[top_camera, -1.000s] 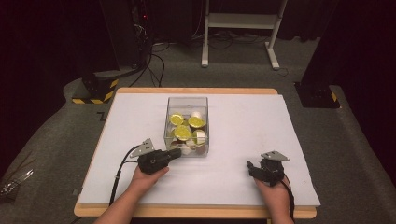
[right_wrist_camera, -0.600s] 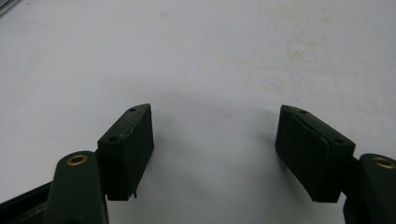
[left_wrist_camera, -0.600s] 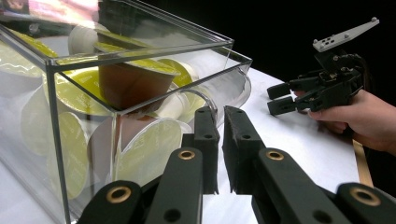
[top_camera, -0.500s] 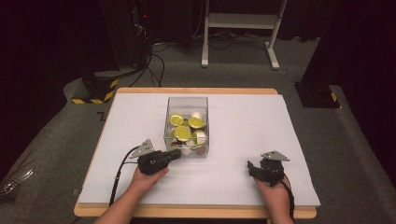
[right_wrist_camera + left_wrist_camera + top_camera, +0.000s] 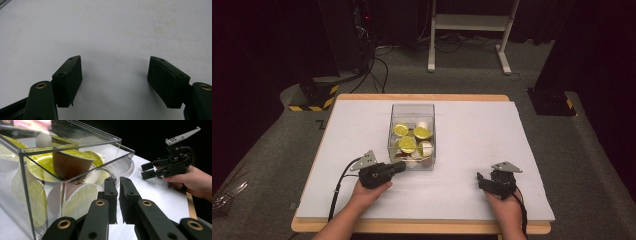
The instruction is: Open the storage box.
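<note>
Nothing is shifting since the earlier pictures; both hands are keeping still. On the white table (image 5: pixel 472 130), the clear box (image 5: pixel 413 112) of yellow-lidded capsules (image 5: pixel 407 144) is sitting near the centre. At seven o'clock of it, the left gripper (image 5: pixel 401 166) is pointing at its corner, jaws nearly closed and empty. At four o'clock, well apart, the right gripper (image 5: pixel 480 179) is resting, jaws standing wide over bare table.

Dim room, grey carpet floor (image 5: pixel 272 165), white metal stand (image 5: pixel 472 30) behind.

Clear box (image 5: pixel 75 165) cut off left; lowest capsules (image 5: pixel 412 161) behind left tongs (image 5: pixel 401 167).
</note>
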`<state>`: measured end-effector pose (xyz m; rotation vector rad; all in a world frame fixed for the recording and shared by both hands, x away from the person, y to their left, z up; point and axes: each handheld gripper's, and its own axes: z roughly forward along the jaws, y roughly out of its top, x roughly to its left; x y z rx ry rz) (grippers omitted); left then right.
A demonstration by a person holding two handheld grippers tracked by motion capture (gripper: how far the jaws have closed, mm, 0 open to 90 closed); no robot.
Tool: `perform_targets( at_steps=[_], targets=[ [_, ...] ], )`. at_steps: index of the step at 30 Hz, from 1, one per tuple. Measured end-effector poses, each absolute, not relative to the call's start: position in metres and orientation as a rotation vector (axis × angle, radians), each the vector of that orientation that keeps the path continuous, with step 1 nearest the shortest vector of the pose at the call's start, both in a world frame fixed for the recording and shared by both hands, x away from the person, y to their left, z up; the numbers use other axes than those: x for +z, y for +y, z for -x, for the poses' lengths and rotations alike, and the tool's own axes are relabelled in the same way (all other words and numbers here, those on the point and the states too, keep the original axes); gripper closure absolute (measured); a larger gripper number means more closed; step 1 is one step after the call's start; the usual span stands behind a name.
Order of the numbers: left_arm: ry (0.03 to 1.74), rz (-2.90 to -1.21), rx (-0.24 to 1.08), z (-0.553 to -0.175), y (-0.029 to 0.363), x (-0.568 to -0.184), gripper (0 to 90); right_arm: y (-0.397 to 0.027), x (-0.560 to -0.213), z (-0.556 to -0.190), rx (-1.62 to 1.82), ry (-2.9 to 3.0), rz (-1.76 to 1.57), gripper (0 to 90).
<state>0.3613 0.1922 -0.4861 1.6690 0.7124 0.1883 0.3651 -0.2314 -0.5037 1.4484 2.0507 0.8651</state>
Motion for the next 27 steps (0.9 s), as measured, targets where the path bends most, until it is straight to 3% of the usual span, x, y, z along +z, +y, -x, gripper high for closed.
perform_targets(
  at_steps=[27],
  targets=[
    [0.703,-1.655,0.163,-0.348,0.193,-0.488,85.2,-0.231,-0.504,-0.365,0.866,2.051,-1.449,28.1]
  ],
)
